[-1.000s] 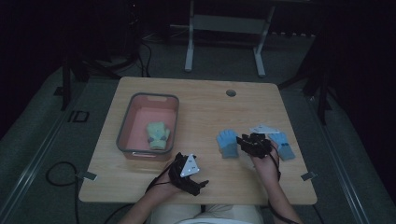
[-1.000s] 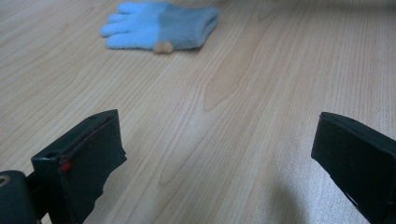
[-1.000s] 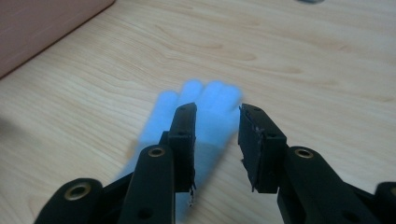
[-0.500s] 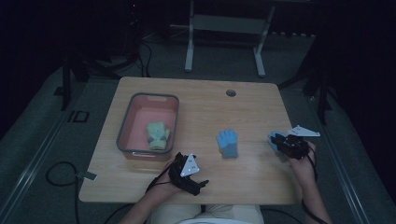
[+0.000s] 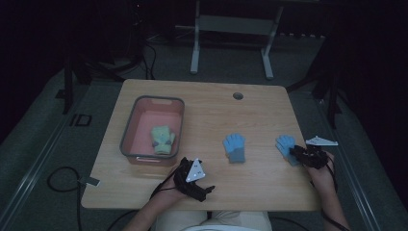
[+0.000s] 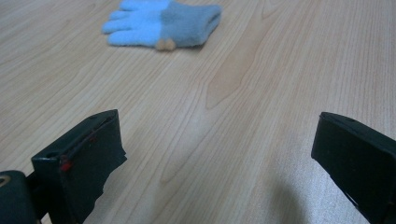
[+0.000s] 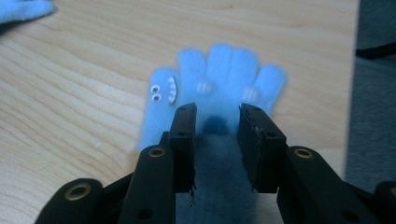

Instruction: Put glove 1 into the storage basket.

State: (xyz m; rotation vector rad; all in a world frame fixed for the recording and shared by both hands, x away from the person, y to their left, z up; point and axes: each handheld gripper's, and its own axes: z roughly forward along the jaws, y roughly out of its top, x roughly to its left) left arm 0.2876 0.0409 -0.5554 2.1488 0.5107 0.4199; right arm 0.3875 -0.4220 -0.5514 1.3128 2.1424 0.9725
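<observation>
pale wood grain covers the counter (image 5: 211,108). starting at the left, a grey-rimmed pink bin (image 5: 129,135) sits toward nine o'clock, and a green glove (image 5: 162,139) lies inside it near its front end. at about seven o'clock, near the front edge, the left hand-held gripper (image 5: 208,190) rests low over the wood with its jaws spread wide and nothing between them; the left gripper view shows bare boards in that gap, and a blue-and-grey glove (image 6: 163,24) lying flat farther off at its twelve o'clock, well apart from the jaws. from the high view this same glove (image 5: 234,147) lies close to the middle of the counter, fingers pointing toward twelve o'clock. over at four o'clock, near the right edge, the right hand-held gripper (image 7: 216,125) has its jaws drawn in on the grey cuff of a second blue glove (image 7: 215,86), whose fingers fan away from the jaws and carry small face markings. the cuff looks pinched between the pads, though the close view is soft and the exact contact is hard to judge. the glove's fingers appear to lie flat on the wood.
</observation>
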